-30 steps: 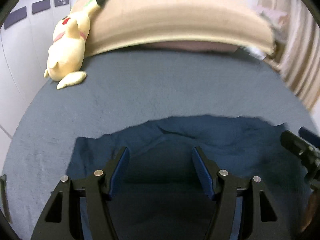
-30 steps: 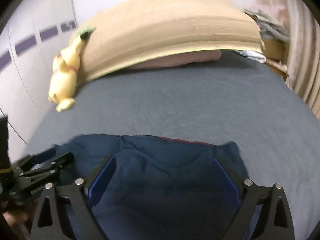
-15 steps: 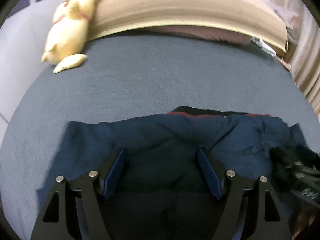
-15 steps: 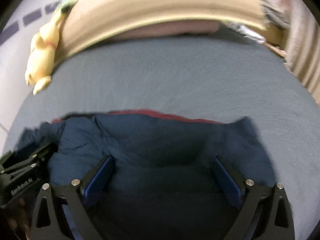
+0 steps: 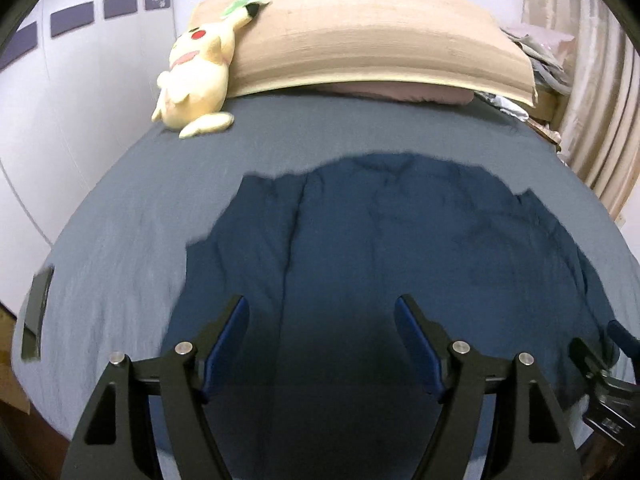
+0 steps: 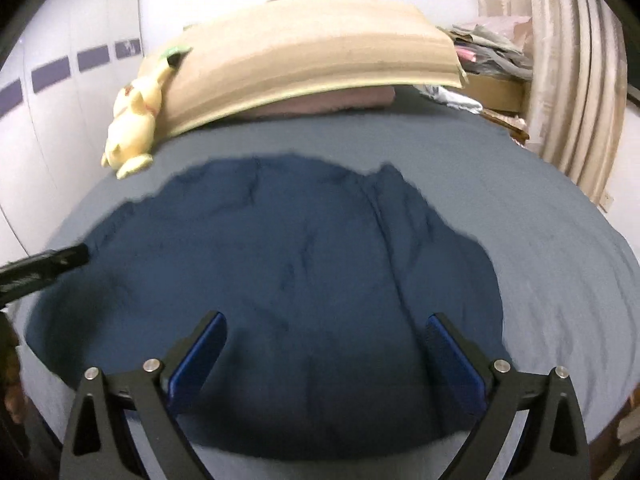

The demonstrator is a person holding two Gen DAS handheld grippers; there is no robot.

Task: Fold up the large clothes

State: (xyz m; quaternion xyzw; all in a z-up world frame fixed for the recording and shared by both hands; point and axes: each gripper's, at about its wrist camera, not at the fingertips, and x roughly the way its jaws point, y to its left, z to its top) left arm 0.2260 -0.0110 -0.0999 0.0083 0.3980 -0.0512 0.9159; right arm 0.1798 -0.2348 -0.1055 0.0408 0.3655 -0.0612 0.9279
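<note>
A large dark blue garment [image 5: 380, 248] lies spread flat on the grey bed sheet [image 5: 120, 248]; it also shows in the right wrist view [image 6: 280, 256]. My left gripper [image 5: 322, 316] is open and empty, held above the garment's near part. My right gripper [image 6: 326, 334] is open and empty, also above the garment's near part. The right gripper shows at the right edge of the left wrist view [image 5: 600, 376]. The left gripper shows at the left edge of the right wrist view [image 6: 44, 266].
A yellow plush toy [image 5: 196, 76] leans on a tan pillow or cushion [image 5: 360, 40] at the bed's head. A pink pillow [image 5: 400, 92] lies under it. Beige curtains [image 5: 592, 80] hang at the right, with clutter [image 6: 492, 48] beside them. A white wall is at the left.
Both grippers have pulled back and risen from the garment. The garment now lies spread out flat over more of the bed; the red-lined edge is out of sight.
</note>
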